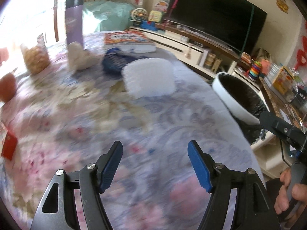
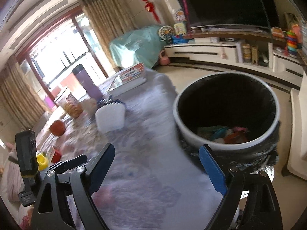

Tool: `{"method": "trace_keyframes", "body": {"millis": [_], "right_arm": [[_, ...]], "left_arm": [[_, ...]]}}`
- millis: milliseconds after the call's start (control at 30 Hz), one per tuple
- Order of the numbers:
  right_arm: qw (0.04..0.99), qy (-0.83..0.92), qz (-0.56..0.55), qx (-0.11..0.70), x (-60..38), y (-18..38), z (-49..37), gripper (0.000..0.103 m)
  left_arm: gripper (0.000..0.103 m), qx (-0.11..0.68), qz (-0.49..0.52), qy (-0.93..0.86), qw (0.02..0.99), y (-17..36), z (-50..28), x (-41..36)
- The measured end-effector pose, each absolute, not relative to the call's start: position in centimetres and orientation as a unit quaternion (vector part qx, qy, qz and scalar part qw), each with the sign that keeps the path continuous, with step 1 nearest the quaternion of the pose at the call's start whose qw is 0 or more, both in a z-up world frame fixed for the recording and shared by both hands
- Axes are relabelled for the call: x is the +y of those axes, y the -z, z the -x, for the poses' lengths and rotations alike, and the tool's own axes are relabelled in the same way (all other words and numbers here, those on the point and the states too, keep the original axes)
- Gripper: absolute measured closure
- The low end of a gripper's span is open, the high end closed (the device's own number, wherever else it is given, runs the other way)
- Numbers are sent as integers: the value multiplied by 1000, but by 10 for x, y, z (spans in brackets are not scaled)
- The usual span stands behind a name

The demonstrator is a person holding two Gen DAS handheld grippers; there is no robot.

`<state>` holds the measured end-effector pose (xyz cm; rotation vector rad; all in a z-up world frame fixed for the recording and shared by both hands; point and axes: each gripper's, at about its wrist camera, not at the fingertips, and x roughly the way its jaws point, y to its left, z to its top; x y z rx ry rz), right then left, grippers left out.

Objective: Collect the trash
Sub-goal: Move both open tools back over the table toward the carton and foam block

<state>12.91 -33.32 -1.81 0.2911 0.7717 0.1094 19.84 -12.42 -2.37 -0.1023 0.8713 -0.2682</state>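
Note:
My left gripper [image 1: 155, 151] is open and empty above the floral tablecloth [image 1: 119, 118]. My right gripper [image 2: 156, 153] is open and empty near the table's right edge, beside the white trash bin [image 2: 226, 143] with a black liner; several bits of trash lie inside. The bin also shows in the left wrist view [image 1: 232, 103]. On the table lie a white foam block [image 1: 149, 78], a crumpled white tissue [image 1: 78, 57], a blue wrapper [image 1: 115, 61] and a red piece [image 1: 8, 147]. The right gripper's body [image 1: 284, 130] shows at the right edge of the left wrist view.
A purple tumbler [image 1: 73, 19], a book [image 1: 128, 40], a snack jar [image 1: 36, 57] and an orange-red fruit [image 1: 6, 88] stand on the table. A yellow ring [image 2: 42, 160] lies at the left. A TV [image 1: 216, 13] and cabinet [image 1: 182, 46] stand behind.

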Motion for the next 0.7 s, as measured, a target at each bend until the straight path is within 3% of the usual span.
{"method": "trace_keyframes", "body": {"millis": [700], "right_arm": [[897, -114, -110, 414, -255, 51, -153, 12]], "left_arm": [[31, 422, 99, 26, 901, 31, -165, -22]]}}
